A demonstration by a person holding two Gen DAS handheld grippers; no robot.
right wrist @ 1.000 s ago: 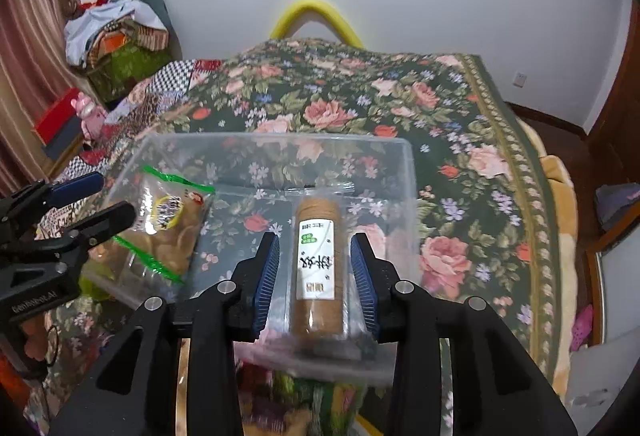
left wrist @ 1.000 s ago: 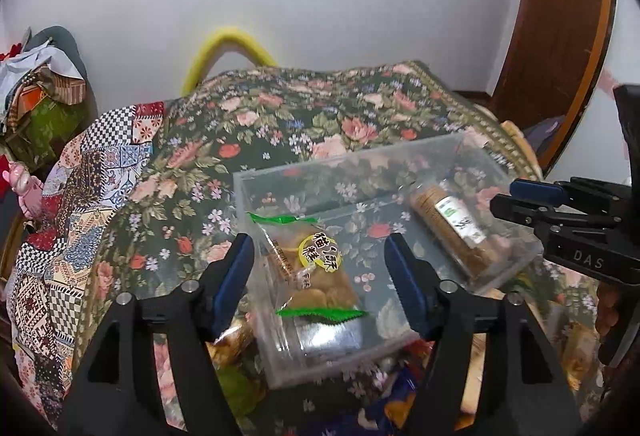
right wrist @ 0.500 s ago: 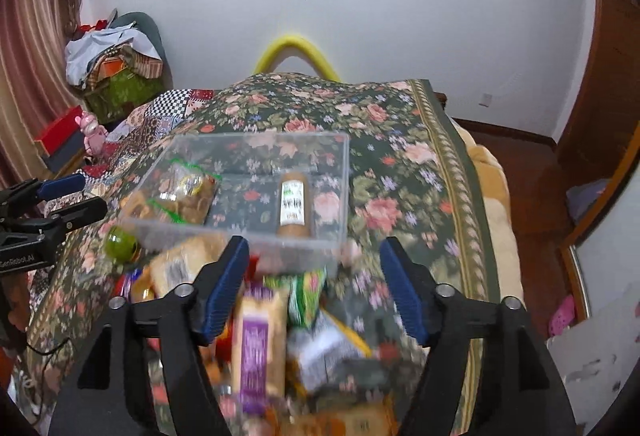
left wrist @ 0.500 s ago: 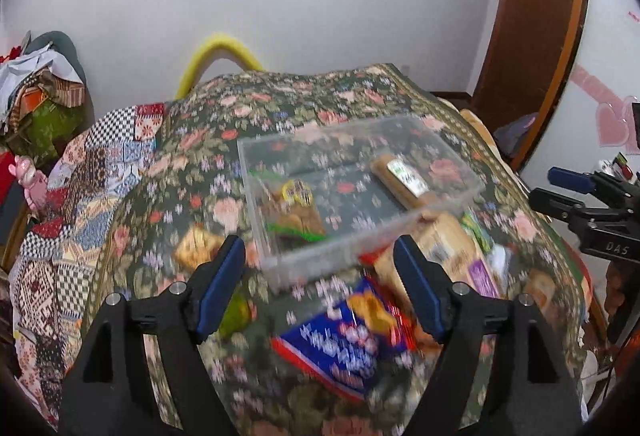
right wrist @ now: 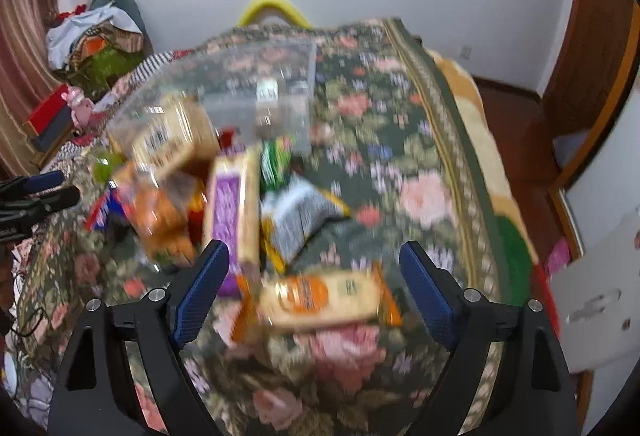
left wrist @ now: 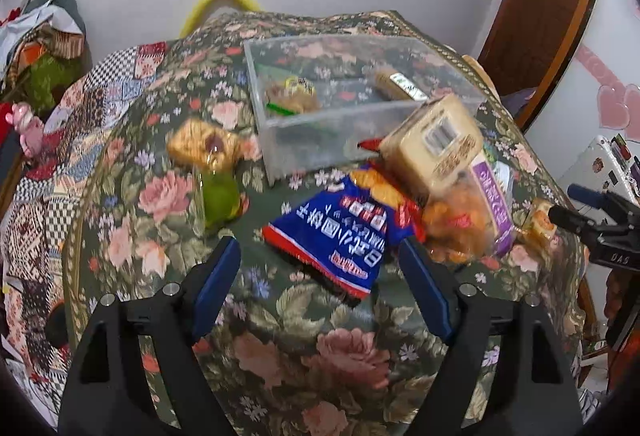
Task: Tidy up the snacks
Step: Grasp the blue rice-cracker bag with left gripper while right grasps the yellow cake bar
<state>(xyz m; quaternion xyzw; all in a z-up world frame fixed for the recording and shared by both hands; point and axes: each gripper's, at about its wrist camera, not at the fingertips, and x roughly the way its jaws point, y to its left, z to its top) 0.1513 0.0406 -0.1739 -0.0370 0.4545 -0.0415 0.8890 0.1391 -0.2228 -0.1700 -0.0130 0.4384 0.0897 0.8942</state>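
Note:
A clear plastic box (left wrist: 280, 139) stands on the floral bedspread and holds a green-edged biscuit bag (left wrist: 290, 95) and a brown biscuit roll (left wrist: 396, 83). A pile of loose snacks lies in front of it: a blue bag (left wrist: 344, 224), a beige cracker pack (left wrist: 432, 143), a purple pack (right wrist: 230, 207) and an orange-ended pack (right wrist: 320, 296). My left gripper (left wrist: 320, 288) is open and empty, just short of the blue bag. My right gripper (right wrist: 316, 284) is open and empty, above the orange-ended pack. The right wrist view is blurred.
A golden wrapped snack (left wrist: 200, 143) and a green one (left wrist: 218, 195) lie left of the box. The bed's right edge (right wrist: 492, 195) drops to the floor by a brown wooden door (right wrist: 592, 35). A heap of clothes (right wrist: 96, 35) sits far left.
Both grippers have pulled back and up from the box, so the snack pile is in view. The right gripper let go of the biscuit roll inside the box and opened wide.

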